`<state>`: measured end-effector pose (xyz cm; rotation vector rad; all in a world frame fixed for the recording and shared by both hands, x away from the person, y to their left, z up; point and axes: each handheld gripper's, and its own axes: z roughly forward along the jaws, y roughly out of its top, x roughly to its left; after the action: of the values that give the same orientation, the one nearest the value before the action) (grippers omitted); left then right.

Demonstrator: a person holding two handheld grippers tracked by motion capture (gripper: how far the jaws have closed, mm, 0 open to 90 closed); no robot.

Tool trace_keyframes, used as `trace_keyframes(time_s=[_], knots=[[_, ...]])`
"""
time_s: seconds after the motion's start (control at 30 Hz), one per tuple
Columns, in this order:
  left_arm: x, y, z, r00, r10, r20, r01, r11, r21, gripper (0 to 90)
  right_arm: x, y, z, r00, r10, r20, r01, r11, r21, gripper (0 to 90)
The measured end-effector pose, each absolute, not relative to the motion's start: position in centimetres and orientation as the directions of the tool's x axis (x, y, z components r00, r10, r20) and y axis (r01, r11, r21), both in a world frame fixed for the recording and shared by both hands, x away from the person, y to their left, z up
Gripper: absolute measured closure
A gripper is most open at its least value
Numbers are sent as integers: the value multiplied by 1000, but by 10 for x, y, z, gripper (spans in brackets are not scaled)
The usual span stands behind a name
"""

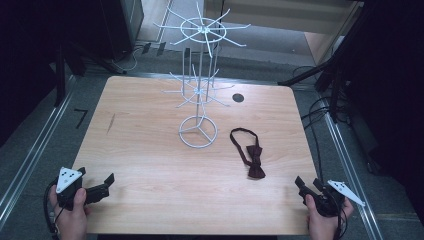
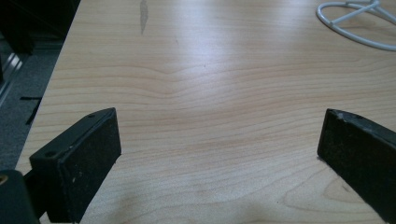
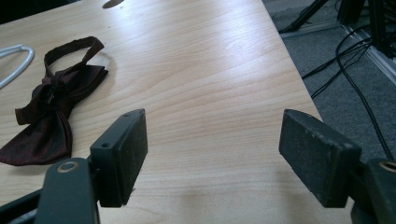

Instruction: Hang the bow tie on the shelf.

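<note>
Pale wood grain covered the table (image 1: 150, 150) we worked at, with dark floor and metal rails around it. On it, right of centre and toward our right hand, lay the bow tie (image 1: 255, 159), dark red, its strap looped out behind it toward the far side. In the right gripper view we saw the bow tie (image 3: 44, 123) flat on the wood at the left, well apart from our jaws.

Just left of the bow tie stood the white wire rack (image 1: 199, 100), upright, its ring base (image 1: 198, 131) resting on the table and two tiers of thin arms spreading above. The base ring lay near the strap loop but we could not tell whether they touched. A small dark round hole (image 1: 238, 98) sat in the tabletop behind the bow tie, and a faint dark mark (image 1: 111, 123) streaked the wood on the left side.

Our right gripper (image 1: 306, 186) hovered at the near right corner, jaws standing wide apart with bare wood between them. Our left gripper (image 1: 95, 184) sat at the near left corner, jaws likewise wide and holding nothing; its view showed bare table and a curve of the rack base (image 2: 359, 23) far off. Between the right gripper and the bow tie we saw open tabletop. Black cables (image 3: 355, 70) trailed over the floor to the right of the table.
</note>
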<state>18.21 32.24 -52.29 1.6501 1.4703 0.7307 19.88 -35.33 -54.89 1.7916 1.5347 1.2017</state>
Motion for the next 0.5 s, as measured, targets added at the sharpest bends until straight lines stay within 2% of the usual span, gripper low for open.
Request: trace_keyframes(time_s=[0.3, 0.5], knots=[[181, 322, -523, 158, 984, -82, 515, -11, 857, 2, 203, -340, -536, -62, 968, 242, 515, -177, 839, 221], [180, 321, -523, 165, 983, -83, 514, -14, 858, 1, 214, -322, -525, -121, 963, 243, 522, -146, 841, 198]])
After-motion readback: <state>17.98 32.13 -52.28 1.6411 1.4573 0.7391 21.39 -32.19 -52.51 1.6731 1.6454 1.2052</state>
